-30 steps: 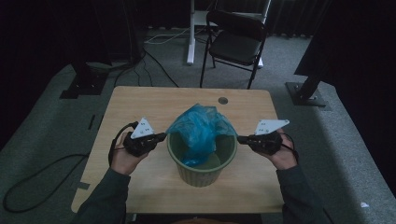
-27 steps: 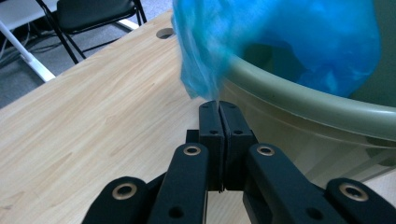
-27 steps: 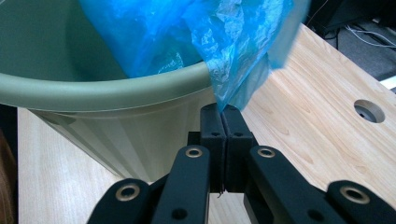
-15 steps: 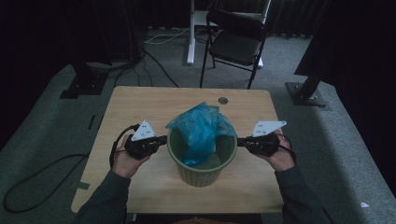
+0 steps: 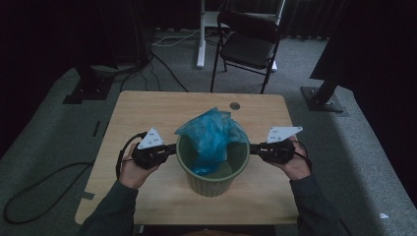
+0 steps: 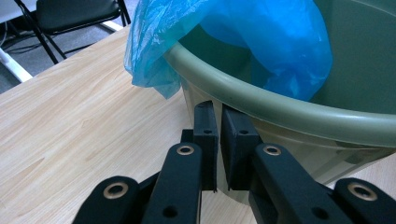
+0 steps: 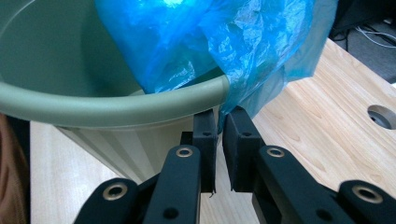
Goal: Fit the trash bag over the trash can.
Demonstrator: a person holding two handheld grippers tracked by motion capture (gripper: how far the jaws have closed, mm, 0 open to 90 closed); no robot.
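Near the surface's (image 5: 147, 113) front edge, the left hand-held gripper (image 5: 172, 148) and right hand-held gripper (image 5: 253, 147), jaws just parting and empty, flank the ribbed green plastic bin (image 5: 212, 173); the crumpled blue plastic bag (image 5: 211, 135) drapes its far rim between them.

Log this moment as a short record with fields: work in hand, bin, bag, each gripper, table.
work in hand: lining a bin with a bag
bin: green, ribbed, upright mid-table
bag: blue plastic, bunched, partly inside, spilling over the far rim
left gripper: just under the rim, jaws a narrow gap apart, just been opening, nothing between
right gripper: under the opposite rim, jaws just been opening, bag edge hanging at their tips
table: light wood, round hole at far edge
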